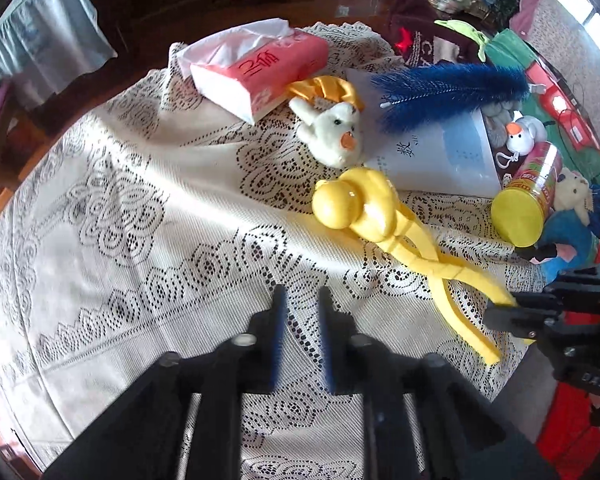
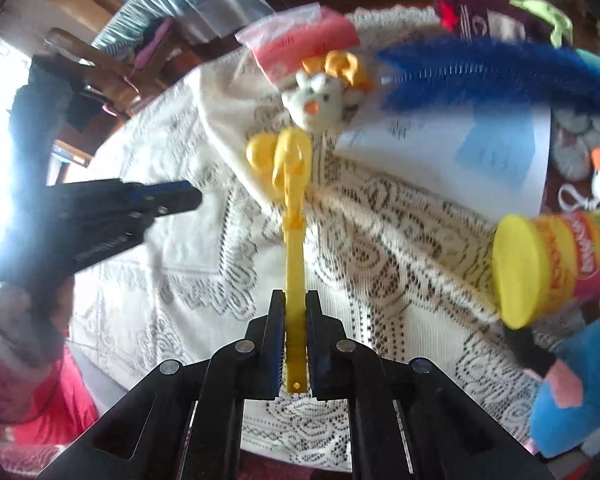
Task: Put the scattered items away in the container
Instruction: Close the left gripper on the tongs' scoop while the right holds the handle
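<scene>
A yellow ball-mould tongs toy (image 1: 356,208) lies on the lace tablecloth (image 1: 140,200). My right gripper (image 2: 295,298) is shut on one of its long handles (image 2: 294,256), and the mould end (image 2: 280,156) points away from me. In the left wrist view the right gripper (image 1: 504,308) clamps that handle at the right edge. My left gripper (image 1: 302,294) hangs over bare cloth to the left of the tongs, open with a narrow gap and nothing between its fingers. In the right wrist view the left gripper (image 2: 192,196) shows at the left, blurred. No container is in view.
Beyond the tongs lie a white plush duck (image 1: 332,136) with a gold cloth, a pink tissue pack (image 1: 260,72), a blue feathery brush (image 1: 448,88) on a white booklet (image 1: 448,160), a yellow-lidded can (image 1: 520,212) on its side and a blue plush (image 1: 568,236).
</scene>
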Available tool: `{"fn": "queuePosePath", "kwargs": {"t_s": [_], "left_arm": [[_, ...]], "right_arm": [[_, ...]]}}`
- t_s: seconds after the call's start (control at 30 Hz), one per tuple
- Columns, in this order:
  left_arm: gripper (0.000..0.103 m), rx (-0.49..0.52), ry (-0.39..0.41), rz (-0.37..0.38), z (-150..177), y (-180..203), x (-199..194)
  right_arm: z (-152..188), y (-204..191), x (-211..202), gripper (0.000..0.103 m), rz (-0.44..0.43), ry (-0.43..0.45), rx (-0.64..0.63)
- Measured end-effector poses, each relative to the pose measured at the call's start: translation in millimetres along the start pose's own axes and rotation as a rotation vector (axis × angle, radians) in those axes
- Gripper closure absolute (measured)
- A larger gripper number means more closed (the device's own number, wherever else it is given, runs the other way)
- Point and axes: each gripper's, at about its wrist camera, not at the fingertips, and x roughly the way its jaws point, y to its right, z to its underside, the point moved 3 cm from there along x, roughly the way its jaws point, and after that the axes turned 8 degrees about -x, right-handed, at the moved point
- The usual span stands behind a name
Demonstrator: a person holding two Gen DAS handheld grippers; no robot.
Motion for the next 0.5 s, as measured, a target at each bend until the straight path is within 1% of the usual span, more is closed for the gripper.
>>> {"fn": "queuePosePath", "kwargs": {"t_s": [0.03,0.07,0.13,0.27,0.4,0.5], "left_arm": [[0.042,-0.005,0.009,-0.002,0,-1,0],[0.032,-0.008,0.023,-0.002,-1,0,-1],[0.031,-0.005,0.044,0.005,-5,4,-2],[0.031,0.038,0.035,0.005,-18,26,10],[0.031,0.07,0.012,0.028,-33,53,28],[0.031,0.085,-0.003,0.04,-44,72,42]], "right_arm": [[5,4,2,0.094,-0.002,-0.011,0.017],[11,9,4,0.093,-0.002,-0.02,0.035],[22,21,7,0.093,-0.001,-0.037,0.071],[35,46,8,0.09,0.018,-0.043,0.124],[41,64,2,0.078,0.016,-0.011,0.18],[44,72,2,0.075,0.004,-0.001,0.204]]}}
